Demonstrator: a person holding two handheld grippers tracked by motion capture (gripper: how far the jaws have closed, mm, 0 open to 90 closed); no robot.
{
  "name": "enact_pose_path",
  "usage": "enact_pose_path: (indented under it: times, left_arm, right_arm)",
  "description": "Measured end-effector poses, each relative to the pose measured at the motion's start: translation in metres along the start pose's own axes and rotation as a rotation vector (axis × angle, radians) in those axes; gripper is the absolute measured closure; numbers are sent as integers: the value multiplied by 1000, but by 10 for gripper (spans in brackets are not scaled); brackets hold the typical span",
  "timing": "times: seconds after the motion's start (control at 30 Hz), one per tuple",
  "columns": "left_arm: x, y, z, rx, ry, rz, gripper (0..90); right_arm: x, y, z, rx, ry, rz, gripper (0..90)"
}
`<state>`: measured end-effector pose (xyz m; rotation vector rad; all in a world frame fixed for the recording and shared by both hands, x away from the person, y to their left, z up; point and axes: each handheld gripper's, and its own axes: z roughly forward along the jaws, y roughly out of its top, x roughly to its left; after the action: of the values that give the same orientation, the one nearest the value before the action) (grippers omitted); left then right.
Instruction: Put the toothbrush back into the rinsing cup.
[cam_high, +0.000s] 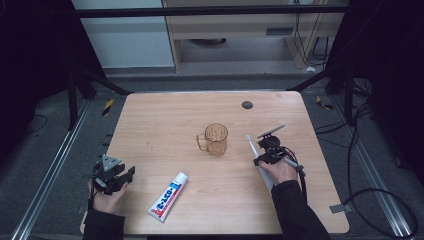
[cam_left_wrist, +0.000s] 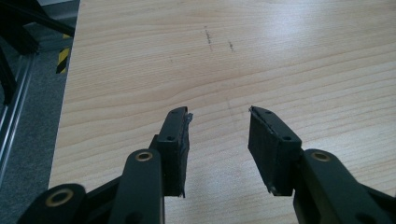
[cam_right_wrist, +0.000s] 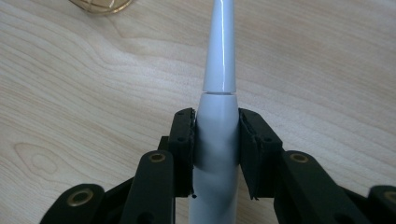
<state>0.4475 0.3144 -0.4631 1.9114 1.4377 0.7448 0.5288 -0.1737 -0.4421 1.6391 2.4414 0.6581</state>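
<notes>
While the table lies broad under an amber cup, the right gripper clamps an electric toothbrush just right of it.
Smooth, stiff, light plastic could slip; the thick handle suits gripping better than the slim neck. The left gripper stands apart, idle, beside the toothpaste tube.

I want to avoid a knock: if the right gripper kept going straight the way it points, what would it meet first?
Probably nothing soon. The right gripper, shut on the white toothbrush, points along bare table; the amber mug sits left of that line, though depth is hard to judge.
</notes>
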Motion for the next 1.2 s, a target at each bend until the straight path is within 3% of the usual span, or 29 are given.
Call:
enact_pose_path:
  times: [0.27, 0.63, 1.2]
  left_arm:
    - [0, 0, 0, -1, 0, 0, 576]
    - [0, 0, 0, -2, 1, 0, 575]
    - [0, 0, 0, -4, -1, -4, 576]
  right_arm:
    - [3, 2, -21, -112, 20, -2, 678]
    - [2, 4, -40, -201, 13, -16, 679]
    - [3, 0, -73, -505, -26, -3, 679]
